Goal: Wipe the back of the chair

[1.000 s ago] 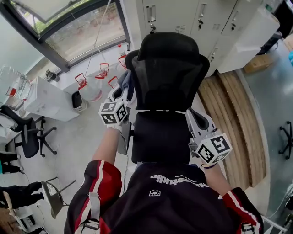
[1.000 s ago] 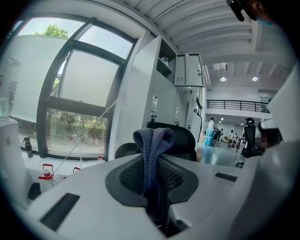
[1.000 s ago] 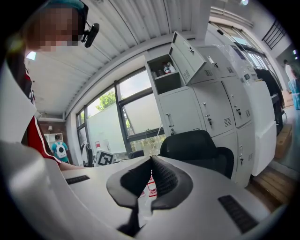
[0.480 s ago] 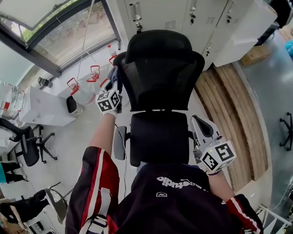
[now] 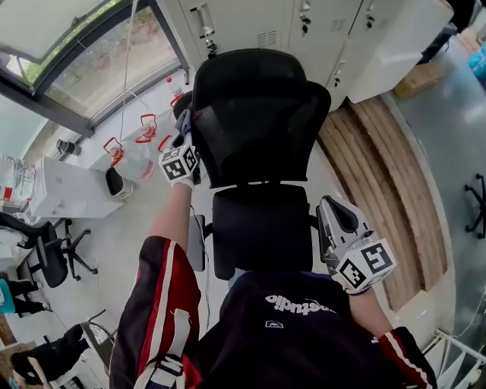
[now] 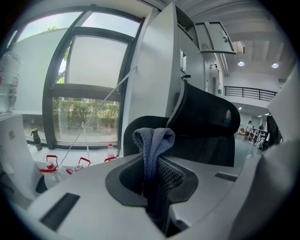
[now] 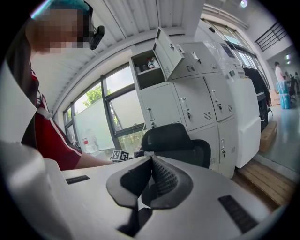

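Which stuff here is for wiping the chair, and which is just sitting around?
For the job: chair back, grey cloth, left gripper holding it.
Just around: water jugs, lockers, wooden boards, idle right gripper.

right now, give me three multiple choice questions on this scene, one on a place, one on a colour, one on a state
1. Where is the left gripper?
A) on top of the chair back
B) at its left edge
C) at its right edge

2. What colour is the cloth?
A) red
B) yellow
C) grey

3. How are the right gripper's jaws?
A) shut, empty
B) wide apart
C) shut on the cloth

Answers:
1 B, the head view shows it by the back's left edge.
2 C, its folds look grey in the left gripper view.
3 A, the jaws meet with nothing between them.
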